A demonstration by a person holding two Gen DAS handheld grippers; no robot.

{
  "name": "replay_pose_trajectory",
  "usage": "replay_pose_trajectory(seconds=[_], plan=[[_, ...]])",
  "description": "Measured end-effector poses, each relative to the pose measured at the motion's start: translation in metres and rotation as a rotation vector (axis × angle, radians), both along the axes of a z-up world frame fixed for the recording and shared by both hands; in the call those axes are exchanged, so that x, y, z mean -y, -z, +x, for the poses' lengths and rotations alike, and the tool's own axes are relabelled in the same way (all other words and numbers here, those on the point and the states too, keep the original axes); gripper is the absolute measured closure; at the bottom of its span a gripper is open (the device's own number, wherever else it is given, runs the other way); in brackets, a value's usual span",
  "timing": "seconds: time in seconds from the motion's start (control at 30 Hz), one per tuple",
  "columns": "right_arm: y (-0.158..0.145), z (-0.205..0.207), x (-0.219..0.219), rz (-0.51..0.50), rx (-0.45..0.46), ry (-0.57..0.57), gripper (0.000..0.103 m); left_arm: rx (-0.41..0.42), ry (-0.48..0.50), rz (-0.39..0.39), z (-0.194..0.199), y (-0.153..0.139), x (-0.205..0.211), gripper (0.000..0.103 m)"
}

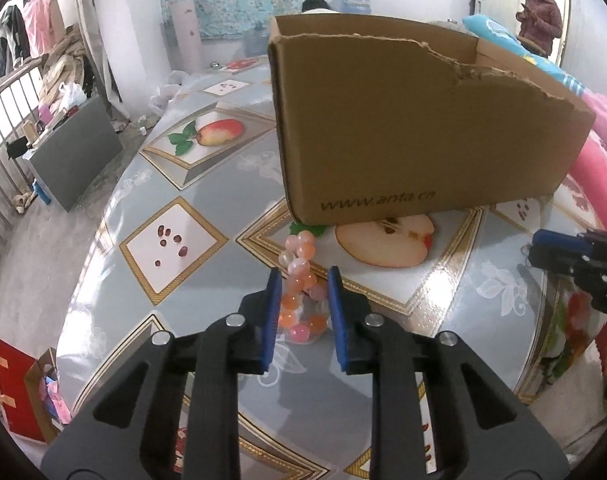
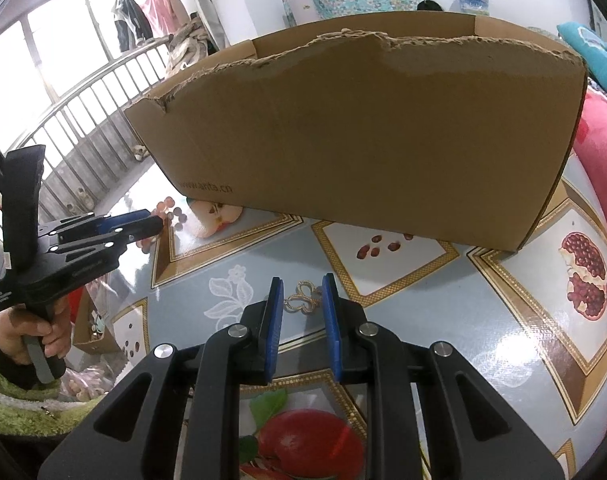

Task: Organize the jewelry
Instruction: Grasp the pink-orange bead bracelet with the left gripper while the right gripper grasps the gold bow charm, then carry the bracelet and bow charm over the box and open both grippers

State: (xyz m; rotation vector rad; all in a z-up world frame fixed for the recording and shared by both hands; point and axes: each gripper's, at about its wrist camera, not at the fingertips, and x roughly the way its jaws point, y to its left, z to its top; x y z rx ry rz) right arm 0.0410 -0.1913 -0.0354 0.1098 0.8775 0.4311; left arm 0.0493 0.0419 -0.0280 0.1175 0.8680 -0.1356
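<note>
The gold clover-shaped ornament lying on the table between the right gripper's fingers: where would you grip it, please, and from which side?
Grip the gold clover-shaped ornament across its narrow waist, where the loops meet, coming down from above. It lies flat on the glossy tablecloth, so a side approach would only push it. The right gripper already straddles it.
</note>
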Motion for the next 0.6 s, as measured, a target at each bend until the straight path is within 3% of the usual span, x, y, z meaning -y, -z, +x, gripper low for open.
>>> replay_pose_trajectory(seconds=[0.23, 0.6], plan=[[0.0, -0.001, 0.002, 0.003, -0.001, 0.003, 0.083, 0.013, 0.008, -0.076, -0.002, -0.007, -0.006, 0.095], [-0.001, -0.001, 0.003, 0.01, -0.004, 0.013, 0.083, 0.027, 0.093, -0.288, -0.019, -0.03, -0.007, 0.095]])
